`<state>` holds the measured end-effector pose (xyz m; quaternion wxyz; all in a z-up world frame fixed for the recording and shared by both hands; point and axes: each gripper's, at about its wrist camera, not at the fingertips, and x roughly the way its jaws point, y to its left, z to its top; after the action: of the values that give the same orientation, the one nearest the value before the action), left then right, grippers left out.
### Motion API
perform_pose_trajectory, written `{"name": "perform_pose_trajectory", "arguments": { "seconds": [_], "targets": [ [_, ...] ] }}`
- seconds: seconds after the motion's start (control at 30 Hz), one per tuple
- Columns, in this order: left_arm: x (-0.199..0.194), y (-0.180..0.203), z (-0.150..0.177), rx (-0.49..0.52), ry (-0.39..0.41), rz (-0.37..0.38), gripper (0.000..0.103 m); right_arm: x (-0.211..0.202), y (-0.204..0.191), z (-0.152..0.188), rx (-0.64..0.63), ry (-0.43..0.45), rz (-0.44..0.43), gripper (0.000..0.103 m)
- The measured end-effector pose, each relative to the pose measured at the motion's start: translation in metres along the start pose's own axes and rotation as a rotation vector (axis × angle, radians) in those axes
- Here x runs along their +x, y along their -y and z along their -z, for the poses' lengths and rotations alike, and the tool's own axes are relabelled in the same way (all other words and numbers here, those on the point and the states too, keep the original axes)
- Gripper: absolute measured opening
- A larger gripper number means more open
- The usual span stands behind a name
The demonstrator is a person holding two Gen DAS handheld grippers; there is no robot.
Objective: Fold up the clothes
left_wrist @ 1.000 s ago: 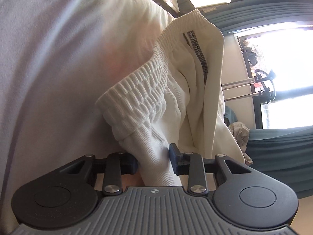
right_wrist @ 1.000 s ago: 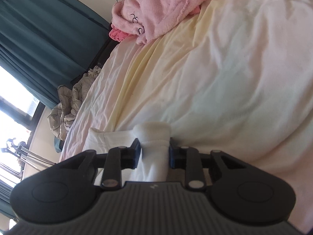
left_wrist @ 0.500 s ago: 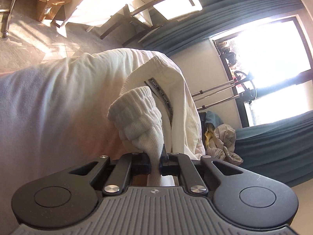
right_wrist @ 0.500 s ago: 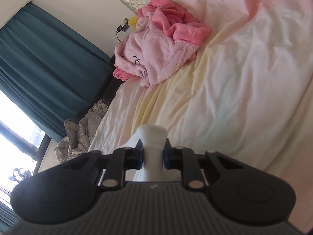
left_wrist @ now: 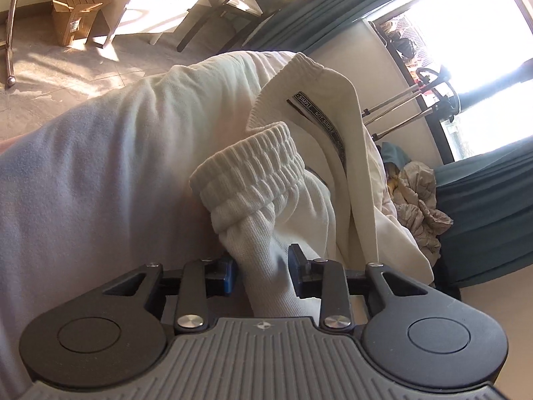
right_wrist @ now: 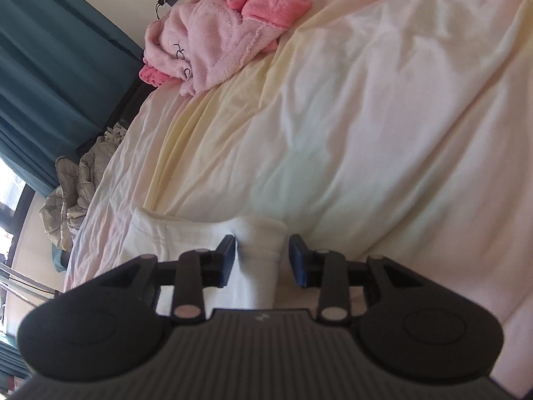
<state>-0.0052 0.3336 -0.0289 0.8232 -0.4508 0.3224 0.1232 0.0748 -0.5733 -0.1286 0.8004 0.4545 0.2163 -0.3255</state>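
A white knit garment lies on the pale bed sheet [left_wrist: 83, 173]. In the left wrist view its ribbed cuff [left_wrist: 253, 173] bunches just ahead of my left gripper [left_wrist: 263, 268], below the collar with its black printed tape [left_wrist: 319, 116]. The left jaws are opening, and the sleeve cloth still passes loosely between them. In the right wrist view a folded edge of the same white garment [right_wrist: 260, 253] sits between the pads of my right gripper [right_wrist: 261, 260]. Those jaws are opening too, with a gap showing beside the right pad.
A pink fleece robe [right_wrist: 213, 26] lies heaped at the far end of the bed. Teal curtains [right_wrist: 50, 76] and a crumpled grey quilt [right_wrist: 76, 180] flank the bedside. A cardboard box [left_wrist: 76, 16], chair legs and a metal rack [left_wrist: 416, 100] stand on the floor by the window.
Both grippers were pinched tight on the white cloth half a second ago; now their jaws stand apart and the cloth sits loose. The ribbed cuff has spread out wider.
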Motion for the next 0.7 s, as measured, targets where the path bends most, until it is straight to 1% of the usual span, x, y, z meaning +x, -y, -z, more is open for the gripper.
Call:
{"name": "perform_pose_trajectory", "arguments": {
  "seconds": [0.03,0.07,0.1,0.13,0.2,0.3,0.37,0.5,0.6,0.7],
  "targets": [
    [-0.006,0.003,0.002,0.032,0.009,0.004,0.065,-0.005,-0.003,0.000,-0.011,0.015,0.004,0.048],
    [-0.011,0.007,0.003,0.070,0.015,0.015,0.071,-0.009,-0.005,0.001,-0.022,0.030,0.008,0.049],
    [-0.017,0.012,0.005,0.112,0.018,0.029,0.078,-0.014,-0.008,0.001,-0.035,0.044,0.010,0.051],
    [-0.022,0.017,0.007,0.149,0.024,0.033,0.080,-0.020,-0.013,0.001,-0.054,0.058,0.005,0.056],
    [-0.033,0.030,0.014,0.235,0.054,0.025,0.085,-0.034,-0.022,0.001,-0.091,0.090,-0.024,0.059],
    [-0.045,0.054,0.029,0.364,0.107,0.009,0.088,-0.058,-0.038,0.005,-0.162,0.133,-0.070,0.059],
    [-0.046,0.071,0.040,0.442,0.137,0.009,0.089,-0.072,-0.051,0.010,-0.225,0.145,-0.114,0.059],
    [-0.040,0.107,0.064,0.572,0.173,0.016,0.090,-0.096,-0.081,0.027,-0.364,0.144,-0.209,0.059],
    [-0.032,0.131,0.083,0.643,0.197,0.028,0.093,-0.115,-0.101,0.048,-0.455,0.139,-0.273,0.059],
    [-0.024,0.150,0.099,0.665,0.199,0.056,0.093,-0.133,-0.112,0.072,-0.474,0.107,-0.361,0.059]
  ]
}}
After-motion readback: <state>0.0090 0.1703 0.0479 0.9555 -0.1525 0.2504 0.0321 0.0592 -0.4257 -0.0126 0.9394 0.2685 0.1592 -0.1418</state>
